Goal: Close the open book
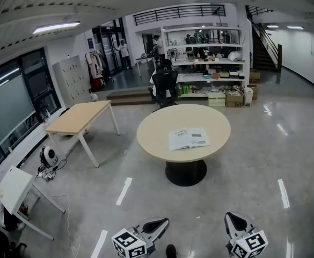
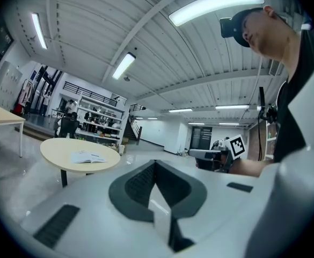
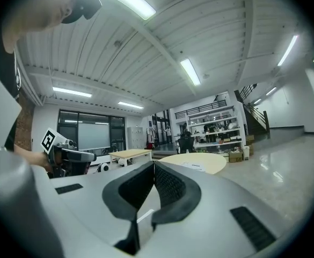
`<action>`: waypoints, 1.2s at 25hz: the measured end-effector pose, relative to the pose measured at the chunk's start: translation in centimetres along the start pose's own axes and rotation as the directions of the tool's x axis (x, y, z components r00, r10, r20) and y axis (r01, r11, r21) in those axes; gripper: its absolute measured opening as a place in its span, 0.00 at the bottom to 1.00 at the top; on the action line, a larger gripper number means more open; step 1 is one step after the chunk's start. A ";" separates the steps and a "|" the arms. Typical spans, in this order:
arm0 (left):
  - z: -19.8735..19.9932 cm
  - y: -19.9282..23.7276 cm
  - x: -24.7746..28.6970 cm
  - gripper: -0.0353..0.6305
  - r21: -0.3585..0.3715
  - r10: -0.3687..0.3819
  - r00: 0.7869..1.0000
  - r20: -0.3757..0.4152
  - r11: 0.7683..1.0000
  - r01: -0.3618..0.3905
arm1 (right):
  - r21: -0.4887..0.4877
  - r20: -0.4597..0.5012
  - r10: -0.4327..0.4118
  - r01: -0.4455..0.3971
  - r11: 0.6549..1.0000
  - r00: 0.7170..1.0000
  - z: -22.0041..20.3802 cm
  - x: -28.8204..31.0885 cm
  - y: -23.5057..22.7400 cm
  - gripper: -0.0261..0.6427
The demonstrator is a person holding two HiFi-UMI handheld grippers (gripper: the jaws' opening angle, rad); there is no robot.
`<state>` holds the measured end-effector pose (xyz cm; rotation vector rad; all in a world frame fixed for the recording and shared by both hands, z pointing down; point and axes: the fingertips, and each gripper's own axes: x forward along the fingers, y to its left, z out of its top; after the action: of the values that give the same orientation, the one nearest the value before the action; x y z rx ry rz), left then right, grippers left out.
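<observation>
While open and flat, the book [image 1: 189, 138] on the round table [image 1: 155, 129].

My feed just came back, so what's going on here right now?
A person holds a gripper in each hand. The left gripper and the right gripper both have their jaws together with nothing between them. The open book lies flat on the round table, well ahead of both grippers across the floor, so closing it has not yet begun.

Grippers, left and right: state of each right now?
Grey left gripper: closed, holding nothing.
Grey right gripper: closed, holding nothing.
</observation>
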<state>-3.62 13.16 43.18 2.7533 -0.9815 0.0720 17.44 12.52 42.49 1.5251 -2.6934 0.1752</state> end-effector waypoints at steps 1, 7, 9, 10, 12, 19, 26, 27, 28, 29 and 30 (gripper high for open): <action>-0.2 1.4 0.9 0.05 0.010 -0.004 1.000 0.001 1.000 0.004 | -0.002 -0.002 0.000 0.000 1.000 1.000 0.0 1.3 -0.7 0.04; 2.6 9.9 6.1 0.05 0.023 -0.033 0.999 0.009 0.999 0.032 | -0.023 -0.005 -0.033 0.033 0.999 0.999 2.4 10.2 -4.3 0.04; 3.6 13.4 7.6 0.05 0.035 -0.039 0.999 0.017 0.999 0.038 | -0.028 -0.006 -0.043 0.043 0.999 0.999 3.0 13.8 -5.3 0.04; 3.8 15.0 8.2 0.05 0.042 -0.044 0.999 0.016 0.998 0.043 | -0.024 -0.006 -0.047 0.047 0.999 0.999 3.2 15.5 -5.8 0.04; 4.3 18.0 9.2 0.05 0.054 -0.055 0.998 0.011 0.997 0.055 | -0.014 -0.003 -0.052 0.052 0.999 0.999 3.7 18.7 -6.4 0.04; 6.3 25.8 12.8 0.05 0.029 -0.094 0.995 0.016 0.995 0.093 | 0.012 0.015 -0.073 0.073 0.997 0.997 5.3 28.4 -7.9 0.04; 7.3 32.2 17.3 0.05 0.018 -0.092 0.996 0.021 0.996 0.092 | 0.012 -0.008 -0.063 0.063 0.998 0.998 5.3 35.6 -11.1 0.04; 7.4 33.0 18.3 0.05 0.021 -0.093 0.996 0.017 0.995 0.093 | 0.010 -0.009 -0.054 0.054 0.998 0.998 5.4 36.7 -11.8 0.04; 7.6 33.7 19.2 0.05 0.028 -0.092 0.996 0.014 0.995 0.092 | 0.007 -0.008 -0.044 0.044 0.999 0.999 5.4 37.8 -12.6 0.04; 7.9 34.6 20.0 0.05 0.031 -0.086 0.996 0.014 0.996 0.086 | 0.004 -0.004 -0.036 0.036 0.999 0.999 5.5 39.0 -13.4 0.04; 8.4 35.5 20.9 0.05 0.029 -0.075 0.997 0.016 0.997 0.074 | 0.004 0.003 -0.028 0.028 1.000 1.000 5.8 40.2 -14.3 0.04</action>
<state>-9.96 -28.39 44.12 2.8180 -0.8878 0.0505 9.11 -29.70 41.55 1.5648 -2.6735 0.1771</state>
